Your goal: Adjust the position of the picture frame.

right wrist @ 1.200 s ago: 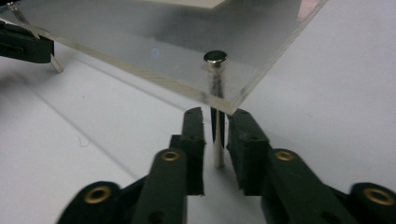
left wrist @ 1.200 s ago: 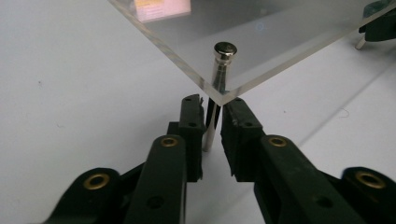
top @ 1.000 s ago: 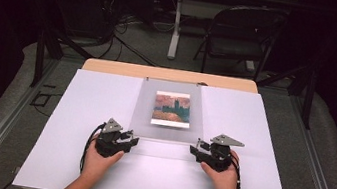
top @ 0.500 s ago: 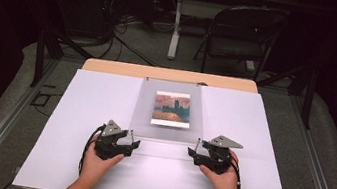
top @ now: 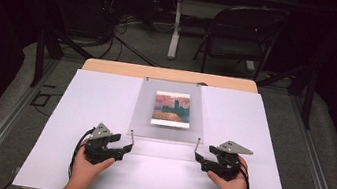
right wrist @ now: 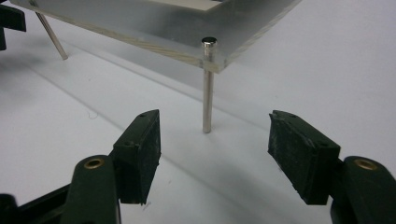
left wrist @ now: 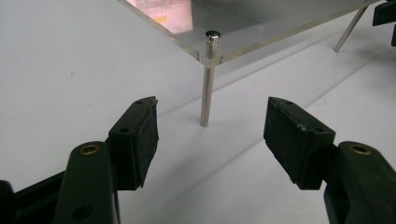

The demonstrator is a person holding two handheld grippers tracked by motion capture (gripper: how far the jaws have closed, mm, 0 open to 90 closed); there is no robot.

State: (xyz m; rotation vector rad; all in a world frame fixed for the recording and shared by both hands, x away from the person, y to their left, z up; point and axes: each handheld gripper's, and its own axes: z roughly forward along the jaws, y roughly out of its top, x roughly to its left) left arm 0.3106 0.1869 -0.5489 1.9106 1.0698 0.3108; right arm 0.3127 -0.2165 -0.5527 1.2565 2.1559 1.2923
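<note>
The left gripper (left wrist: 210,135) has just been opening; its jaws stand wide apart with nothing between the pads. Just ahead of its tips, clear of both pads, a thin metal leg (left wrist: 206,91) props the near corner of a clear acrylic panel (left wrist: 261,23). The right gripper (right wrist: 212,140) has likewise just been opening and is empty, with the panel's other near leg (right wrist: 207,93) standing just beyond its tips. Farther out, the panel carries a small painted picture (top: 171,108) and stands on a white table (top: 253,122), between both grippers on the side away from the person's hands.
</note>
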